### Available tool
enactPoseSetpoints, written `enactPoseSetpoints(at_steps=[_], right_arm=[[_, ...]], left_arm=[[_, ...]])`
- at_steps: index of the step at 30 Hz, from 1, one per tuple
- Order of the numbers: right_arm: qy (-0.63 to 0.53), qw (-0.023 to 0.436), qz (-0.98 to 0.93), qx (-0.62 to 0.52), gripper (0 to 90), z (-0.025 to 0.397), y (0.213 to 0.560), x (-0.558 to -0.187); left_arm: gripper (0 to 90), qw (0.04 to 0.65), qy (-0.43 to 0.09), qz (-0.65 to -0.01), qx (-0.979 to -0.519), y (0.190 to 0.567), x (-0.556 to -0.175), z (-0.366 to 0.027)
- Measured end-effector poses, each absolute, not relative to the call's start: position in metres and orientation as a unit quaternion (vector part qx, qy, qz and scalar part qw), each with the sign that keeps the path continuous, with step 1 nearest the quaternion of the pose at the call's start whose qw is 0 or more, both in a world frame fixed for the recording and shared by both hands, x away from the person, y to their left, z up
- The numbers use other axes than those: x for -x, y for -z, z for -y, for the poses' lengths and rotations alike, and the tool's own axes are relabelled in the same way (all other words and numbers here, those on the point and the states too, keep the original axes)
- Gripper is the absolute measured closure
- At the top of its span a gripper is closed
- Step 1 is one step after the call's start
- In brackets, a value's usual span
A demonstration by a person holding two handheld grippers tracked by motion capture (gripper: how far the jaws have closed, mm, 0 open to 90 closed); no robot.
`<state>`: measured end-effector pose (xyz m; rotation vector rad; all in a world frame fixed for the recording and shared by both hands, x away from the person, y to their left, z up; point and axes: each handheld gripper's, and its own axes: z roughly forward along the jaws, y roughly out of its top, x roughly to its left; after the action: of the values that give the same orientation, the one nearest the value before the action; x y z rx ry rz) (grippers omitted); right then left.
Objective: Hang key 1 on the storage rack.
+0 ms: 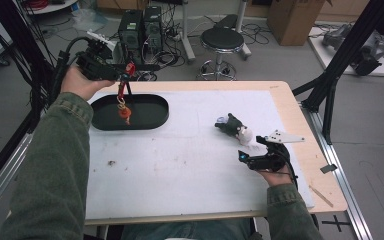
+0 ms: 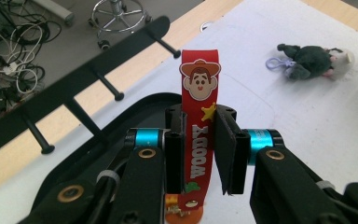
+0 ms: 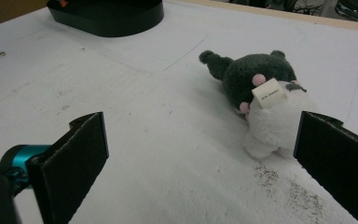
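Two grippers over a white tabletop [image 1: 180, 165]. At far left, left gripper [image 1: 125, 75] raised above black oval tray [image 1: 152, 117], jaws clamped on red rubber strap [image 2: 198, 135] printed with a cowboy face, a star and the word WOODY. Strap held upright between the pads in the left gripper view, one jaw flat against it, the other angled slightly off; orange charm [image 1: 125, 113] dangling from its lower end over the tray. Farther right, well apart from the tray, dark grey and white plush toy [image 1: 236, 128] lying on its side on the tabletop, purple ring at one end, small white tag on the body. At right, right gripper [image 1: 256, 148] low, just beside the plush, jaws spread wide, gripping nothing; white end of the plush near one pad in the right gripper view.
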<state>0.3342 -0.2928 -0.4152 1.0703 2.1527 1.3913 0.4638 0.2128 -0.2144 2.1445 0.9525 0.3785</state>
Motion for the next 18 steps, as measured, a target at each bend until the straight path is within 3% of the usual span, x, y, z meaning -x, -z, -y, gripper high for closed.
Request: enactPoseSetpoints(at_steps=[18], right_arm=[[-0.49,0.187,-0.761,-0.38,2.2,0.294,0.414,-0.331]], left_arm=[[74.7,0.369,-0.161,-0.379,-0.833,0.203,-0.51,-0.207]])
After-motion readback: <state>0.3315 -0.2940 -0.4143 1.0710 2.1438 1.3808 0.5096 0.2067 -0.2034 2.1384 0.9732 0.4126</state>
